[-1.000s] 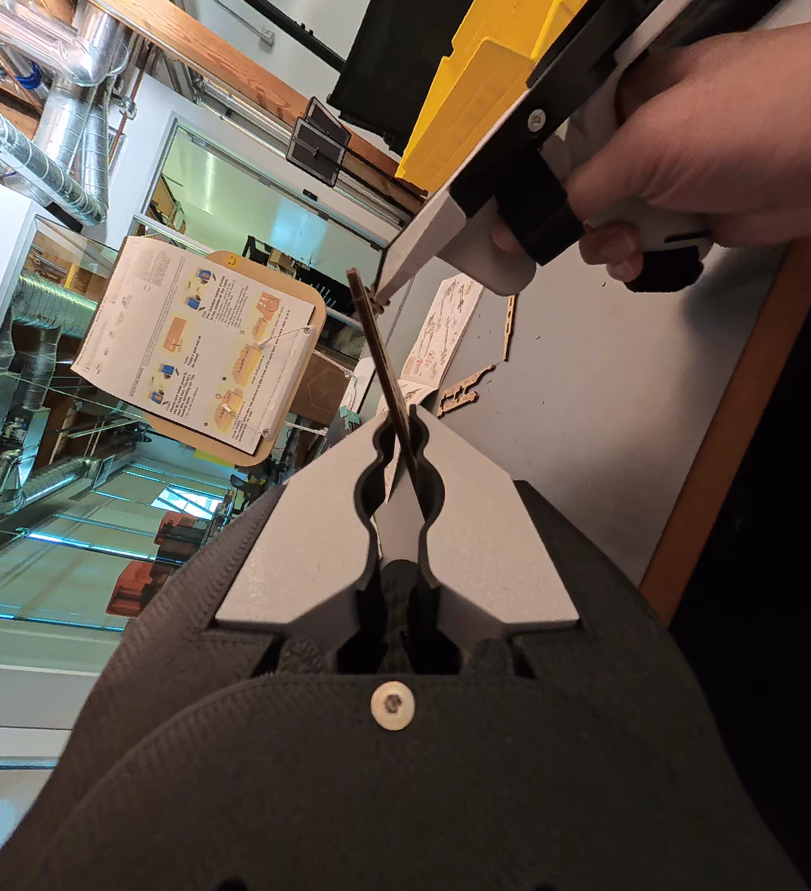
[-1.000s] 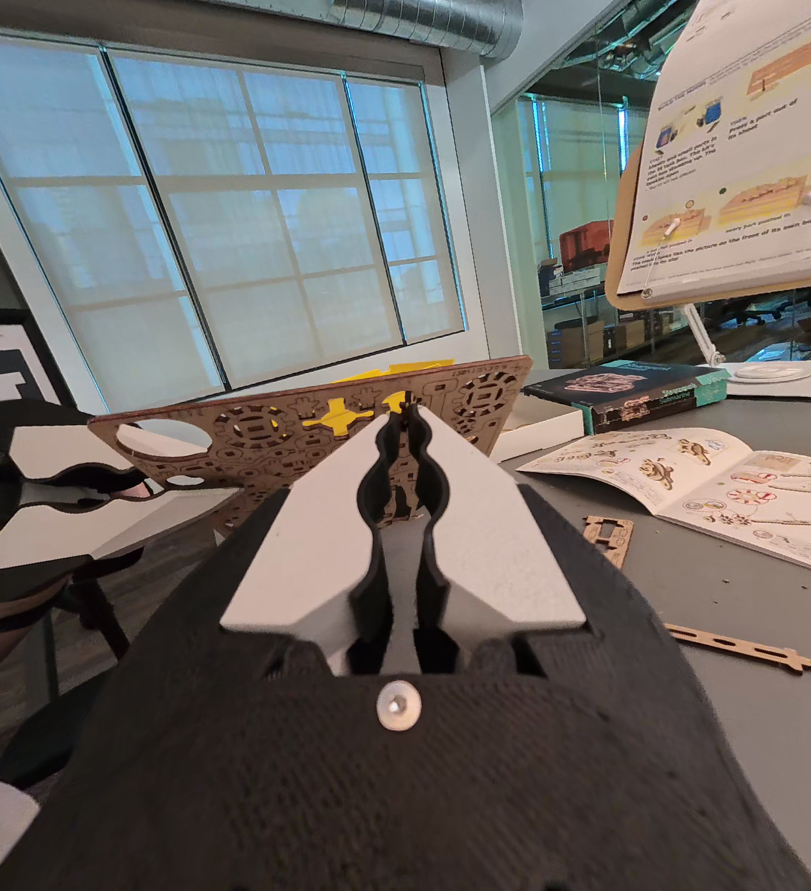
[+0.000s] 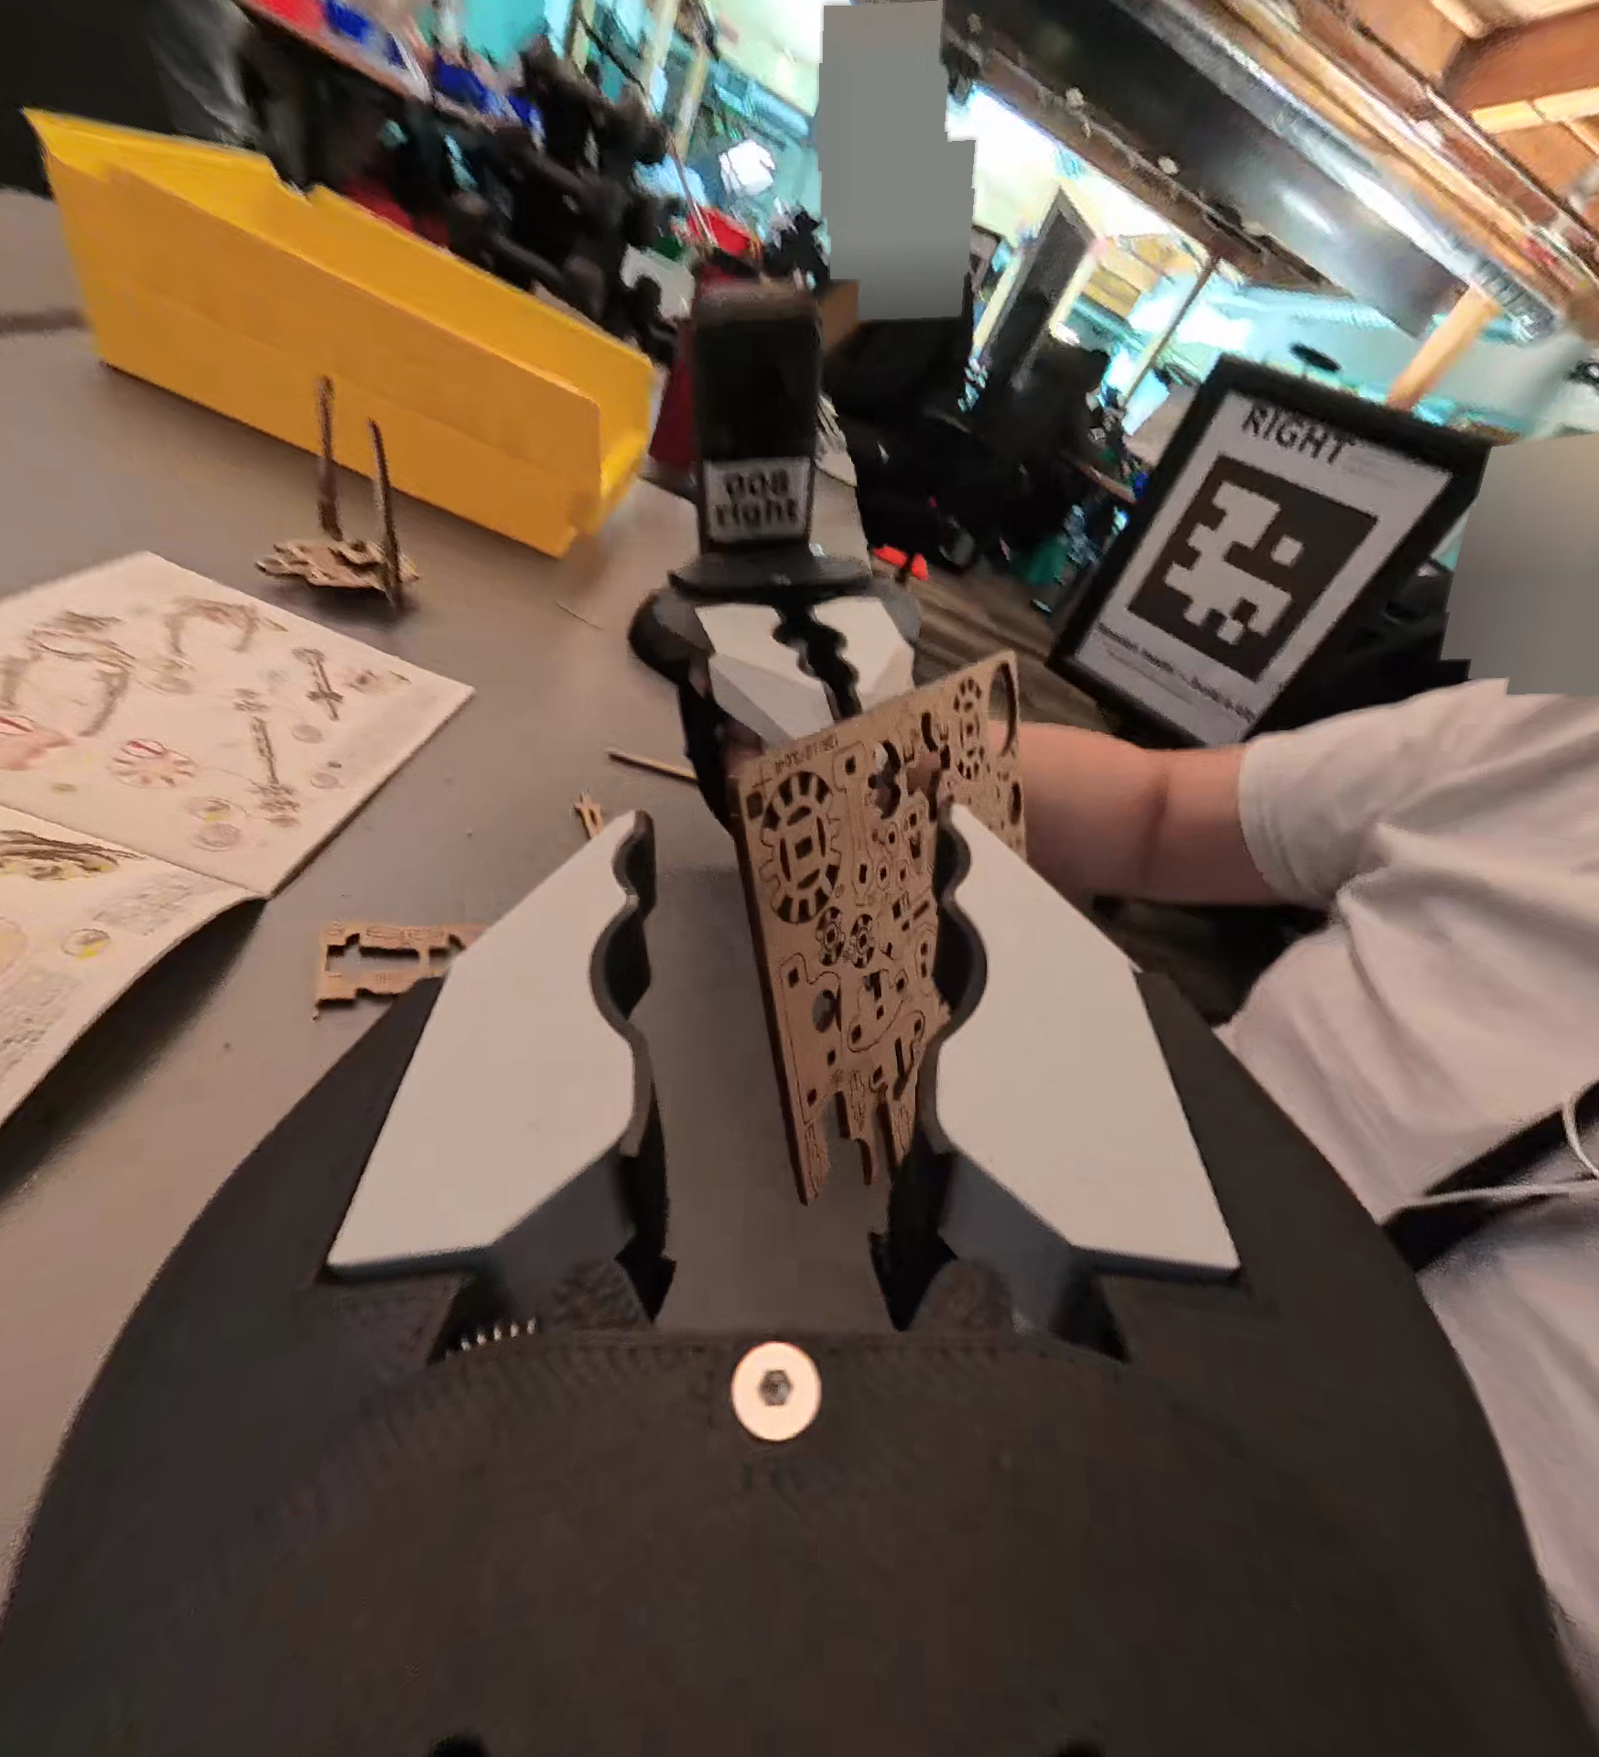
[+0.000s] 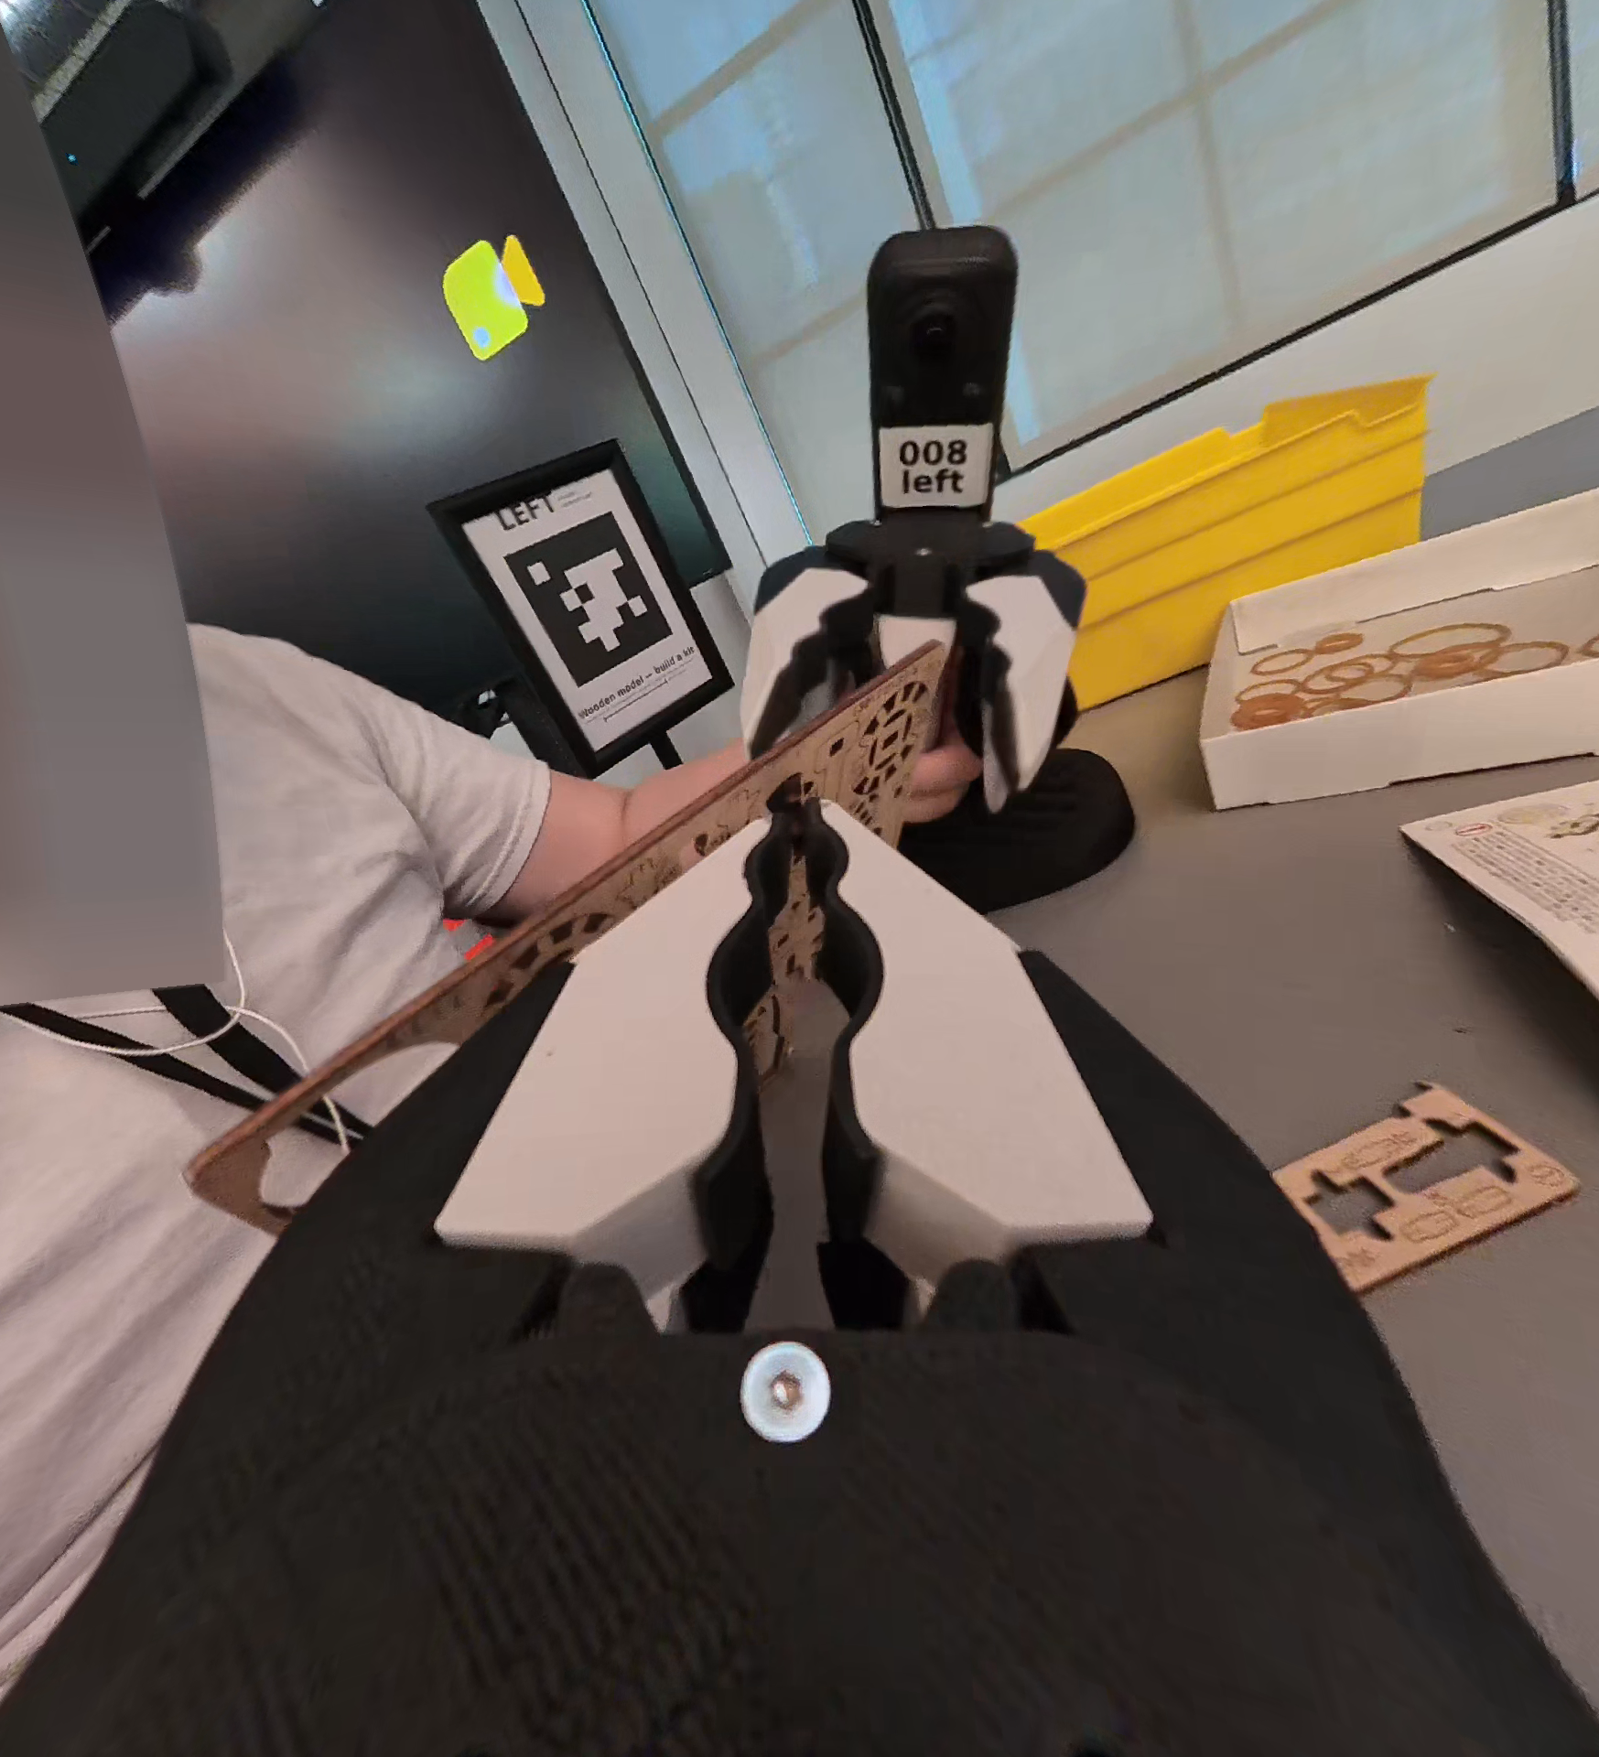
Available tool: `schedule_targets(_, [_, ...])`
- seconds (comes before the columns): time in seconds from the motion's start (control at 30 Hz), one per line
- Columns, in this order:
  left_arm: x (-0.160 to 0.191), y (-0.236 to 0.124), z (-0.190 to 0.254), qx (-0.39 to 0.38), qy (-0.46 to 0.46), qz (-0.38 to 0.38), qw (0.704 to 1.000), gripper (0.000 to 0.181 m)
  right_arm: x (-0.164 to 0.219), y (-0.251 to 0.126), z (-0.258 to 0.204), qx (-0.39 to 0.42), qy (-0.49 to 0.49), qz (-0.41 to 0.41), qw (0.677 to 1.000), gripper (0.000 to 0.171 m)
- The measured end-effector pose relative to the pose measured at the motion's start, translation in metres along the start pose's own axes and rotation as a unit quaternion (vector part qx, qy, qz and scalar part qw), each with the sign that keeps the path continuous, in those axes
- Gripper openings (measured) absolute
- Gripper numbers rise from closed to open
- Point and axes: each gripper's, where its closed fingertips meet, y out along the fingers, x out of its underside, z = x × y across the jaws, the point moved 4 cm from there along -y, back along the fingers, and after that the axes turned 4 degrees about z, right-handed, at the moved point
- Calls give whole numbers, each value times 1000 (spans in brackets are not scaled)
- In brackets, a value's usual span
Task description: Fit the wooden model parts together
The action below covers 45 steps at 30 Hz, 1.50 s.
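Note:
A laser-cut wooden parts sheet (image 3: 852,951) stands on edge between my two grippers. My right gripper (image 4: 797,813) is shut on it near one end, and the sheet (image 4: 491,989) runs off to the left past its fingers. My left gripper (image 3: 795,827) is open, its fingers wide apart on either side of the sheet's other end, which lies close to the right finger (image 3: 1042,1046). The right gripper also shows in the left wrist view (image 3: 819,666), clamped on the sheet's far edge. The left gripper shows open in the right wrist view (image 4: 909,666).
On the grey table (image 3: 510,723) lie an open instruction booklet (image 3: 111,761), a small wooden fret piece (image 3: 386,960), a partly built wooden model (image 3: 348,551) and a yellow bin (image 3: 348,323). A white tray of rings (image 4: 1442,685) sits behind. A person in a white shirt (image 3: 1442,951) is close by. The tips of both grippers are at nearly the same place. From the left gripper's tips to the small wooden fret piece (image 3: 386,960) is close to 12 cm. It turns up in the right wrist view (image 4: 1414,1147) as well.
My left gripper was shut on the sheet's edge and has opened. The sheet now hangs in my right gripper. Both grippers have swung round to face each other.

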Motion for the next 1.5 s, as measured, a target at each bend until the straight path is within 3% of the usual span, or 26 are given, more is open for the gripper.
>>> schedule_targets(0.03, [4, 2, -4, 9, -7, -18, 1000, 55, 0, 1, 5, -1, 3, -5, 1000, 1])
schedule_targets(0.13, [13, 6, -10, 47, -23, -51, 997, 19, -1, 2, 18, 1, 5, -24, 1000, 2])
schedule_targets(0.17, [11, 5, -12, 55, -35, -49, 997, 15, -1, 0, 23, 7, 6, -33, 999, 3])
schedule_targets(0.2, [10, 3, -12, 69, -49, -47, 995, 9, -1, -4, 29, 22, 7, -47, 999, 14])
schedule_targets(0.23, [8, 1, -12, 83, -65, -47, 993, 7, -3, -9, 35, 36, 9, -58, 998, 22])
schedule_targets(0.37, [10, -7, -24, 71, -86, -72, 991, 4, -34, -33, 46, 82, -13, -41, 996, 21])
schedule_targets(0.43, [14, -8, -30, 64, -105, -78, 989, 4, -46, -27, 43, 87, -30, -63, 994, 28])
schedule_targets(0.6, [28, -8, -33, 62, -131, -93, 985, 5, -26, 9, 49, 102, -35, -260, 960, 36])
schedule_targets(0.67, [29, -10, -32, 60, -129, -90, 986, 5, -12, 17, 48, 77, -2, -300, 951, 37])
schedule_targets(0.8, [32, -12, -33, 36, -113, -96, 988, 6, -2, 23, 46, 27, 100, -253, 962, 36])
schedule_targets(0.97, [33, -10, -29, 31, -96, -99, 990, 7, 14, 15, 53, 34, 149, -269, 951, 21])
schedule_targets(1.13, [34, -9, -24, 40, -90, -101, 990, 6, 16, 13, 41, -49, 171, -259, 949, 19])
schedule_targets(1.27, [36, -8, -22, 44, -89, -107, 989, 6, 21, 12, 42, -59, 189, -258, 946, 7])
schedule_targets(1.5, [32, -10, -21, 48, -84, -93, 991, 6, 16, 13, 42, -81, 214, -221, 948, 9])
